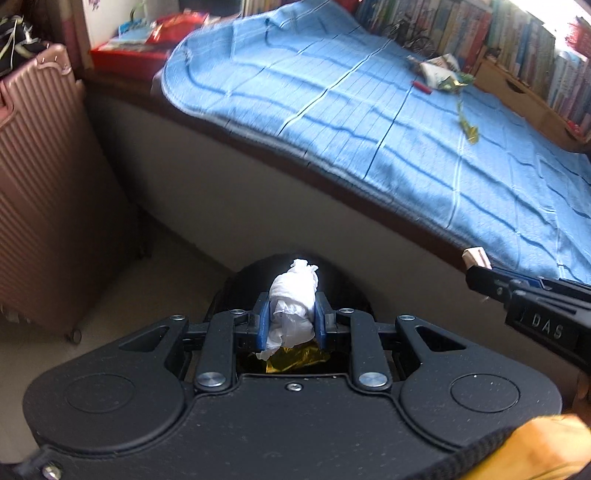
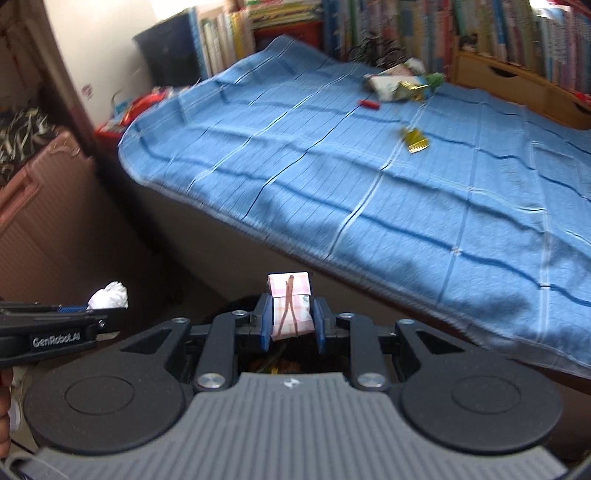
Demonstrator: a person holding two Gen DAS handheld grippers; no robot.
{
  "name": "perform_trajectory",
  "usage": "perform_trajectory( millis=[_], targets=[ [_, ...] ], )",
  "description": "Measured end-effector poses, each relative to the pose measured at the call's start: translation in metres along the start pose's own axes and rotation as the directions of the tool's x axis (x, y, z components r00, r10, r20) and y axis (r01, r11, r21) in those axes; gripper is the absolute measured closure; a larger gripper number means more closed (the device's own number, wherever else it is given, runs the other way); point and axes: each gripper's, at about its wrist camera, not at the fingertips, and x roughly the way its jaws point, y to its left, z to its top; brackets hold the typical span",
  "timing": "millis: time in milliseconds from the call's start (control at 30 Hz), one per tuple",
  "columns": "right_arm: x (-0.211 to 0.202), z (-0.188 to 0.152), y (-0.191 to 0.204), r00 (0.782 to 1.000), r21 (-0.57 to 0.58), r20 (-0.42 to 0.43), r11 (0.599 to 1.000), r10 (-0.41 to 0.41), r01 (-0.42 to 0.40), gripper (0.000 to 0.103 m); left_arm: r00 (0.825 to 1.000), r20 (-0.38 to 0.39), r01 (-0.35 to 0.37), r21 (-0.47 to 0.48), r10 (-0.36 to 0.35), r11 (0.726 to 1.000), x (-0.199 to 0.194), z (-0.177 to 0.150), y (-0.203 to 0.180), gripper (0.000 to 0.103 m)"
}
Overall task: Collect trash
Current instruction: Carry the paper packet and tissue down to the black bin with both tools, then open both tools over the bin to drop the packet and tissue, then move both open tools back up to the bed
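Note:
My left gripper (image 1: 291, 317) is shut on a crumpled white tissue wad (image 1: 293, 295) and hangs over a round black bin (image 1: 332, 280) beside the bed; a gold wrapper (image 1: 295, 360) lies inside the bin. From the right wrist view that tissue wad (image 2: 109, 296) sticks out of the left gripper at the left edge. My right gripper (image 2: 291, 319) is shut on a small pink checked packet (image 2: 290, 304), whose end (image 1: 476, 257) also shows at the right of the left wrist view. More wrappers (image 2: 400, 85), a red bit (image 2: 369, 104) and a gold wrapper (image 2: 415, 140) lie on the blue blanket (image 2: 332, 177).
A pink ribbed suitcase (image 1: 48, 192) stands on the floor to the left of the bin. Bookshelves (image 2: 480, 33) and a wooden drawer box (image 2: 517, 79) line the far side of the bed. Red boxes (image 1: 129, 51) sit at the bed's far left corner.

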Motion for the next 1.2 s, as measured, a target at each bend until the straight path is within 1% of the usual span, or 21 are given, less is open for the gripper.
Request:
perform_trajectory(
  millis=[133,367,567,600,667,700,767,800,900,967,1000,1033,1200],
  targets=[
    [0.017,-0.006,0.007,0.999,-0.029,-0.040,0.999,0.014,-0.015,0.073,0.999,-0.031,-0.011,-0.003,0.011,1.000,0.020,-0.002,0.003,0.081],
    [0.048,-0.008,0.016,0.996,-0.082,-0.086,0.996,0.031,-0.038,0.073,0.997,-0.080,-0.005,0.001,0.005,1.000,0.062,-0.006,0.006,0.080],
    [0.073,-0.008,0.022,0.994,-0.119,-0.103,0.991,0.043,-0.055,0.073,0.996,-0.093,0.001,-0.004,-0.001,1.000,0.091,-0.006,0.009,0.078],
    [0.077,-0.009,0.022,0.993,-0.123,-0.106,0.991,0.044,-0.057,0.073,0.996,-0.090,0.000,-0.002,0.000,1.000,0.095,-0.006,0.010,0.075],
    [0.085,-0.009,0.023,0.993,-0.133,-0.112,0.989,0.045,-0.060,0.073,0.996,-0.086,0.001,0.001,-0.001,1.000,0.101,-0.006,0.011,0.058],
    [0.088,-0.010,0.024,0.992,-0.142,-0.116,0.988,0.045,-0.061,0.066,0.997,-0.083,0.001,0.000,-0.001,1.000,0.103,-0.006,0.012,0.056],
    [0.093,-0.010,0.026,0.993,-0.157,-0.111,0.986,0.030,-0.048,0.061,0.996,-0.085,0.004,-0.004,-0.004,1.000,0.106,-0.005,0.012,0.049],
    [0.093,-0.009,0.026,0.994,-0.158,-0.109,0.986,0.028,-0.045,0.054,0.996,-0.088,0.004,-0.009,-0.004,1.000,0.106,-0.005,0.013,0.047],
    [0.092,-0.004,0.025,0.994,-0.142,-0.103,0.989,0.030,-0.044,0.049,0.996,-0.086,-0.003,-0.019,0.002,1.000,0.101,-0.002,0.015,0.040],
    [0.089,0.000,0.025,0.995,-0.141,-0.100,0.989,0.028,-0.042,0.046,0.998,-0.068,-0.017,-0.022,0.015,1.000,0.095,-0.001,0.016,0.026],
    [0.087,0.002,0.025,0.995,-0.142,-0.099,0.989,0.026,-0.040,0.045,0.998,-0.054,-0.026,-0.024,0.025,0.999,0.091,0.001,0.016,0.022],
    [0.085,0.004,0.025,0.995,-0.141,-0.098,0.989,0.024,-0.038,0.045,0.999,-0.039,-0.035,-0.025,0.034,0.999,0.086,0.001,0.016,0.020],
    [0.066,0.017,0.023,0.997,-0.118,-0.080,0.993,0.008,-0.018,0.042,0.998,-0.019,-0.064,-0.017,0.063,0.998,0.065,0.016,0.014,0.019]
  ],
)
